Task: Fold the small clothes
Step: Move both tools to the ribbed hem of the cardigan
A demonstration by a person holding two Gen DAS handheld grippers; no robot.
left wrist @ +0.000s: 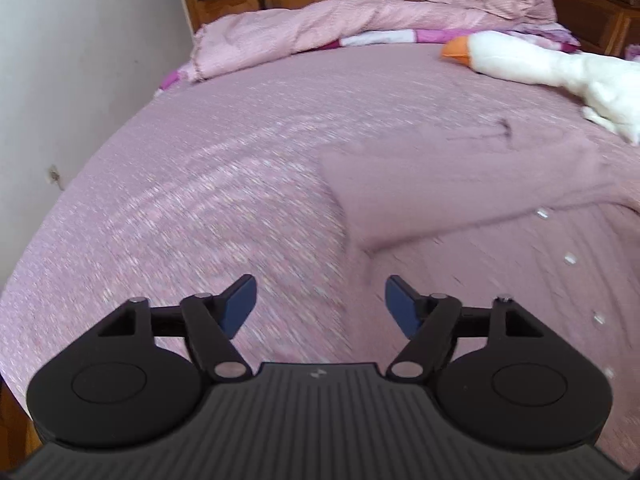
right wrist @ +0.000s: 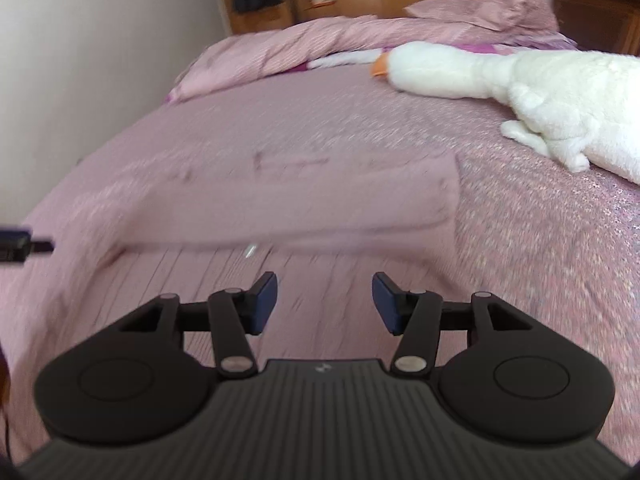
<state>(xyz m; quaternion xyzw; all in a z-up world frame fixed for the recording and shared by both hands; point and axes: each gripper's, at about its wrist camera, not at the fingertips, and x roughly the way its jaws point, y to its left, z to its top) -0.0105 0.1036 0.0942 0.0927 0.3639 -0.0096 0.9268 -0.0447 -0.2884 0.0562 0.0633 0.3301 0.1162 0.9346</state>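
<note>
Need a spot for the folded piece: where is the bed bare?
Bare sheet runs from the flat pink garment left to the white wall, and back to the rumpled pink quilt. The right side is crowded by the white plush goose.

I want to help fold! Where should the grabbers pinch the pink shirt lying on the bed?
Probably at the two ends of the pink garment's near folded edge, coming in low from the front. It lies flat, and that edge faces both open grippers: left gripper at its left end, right gripper further right. Blur hides finer detail.
</note>
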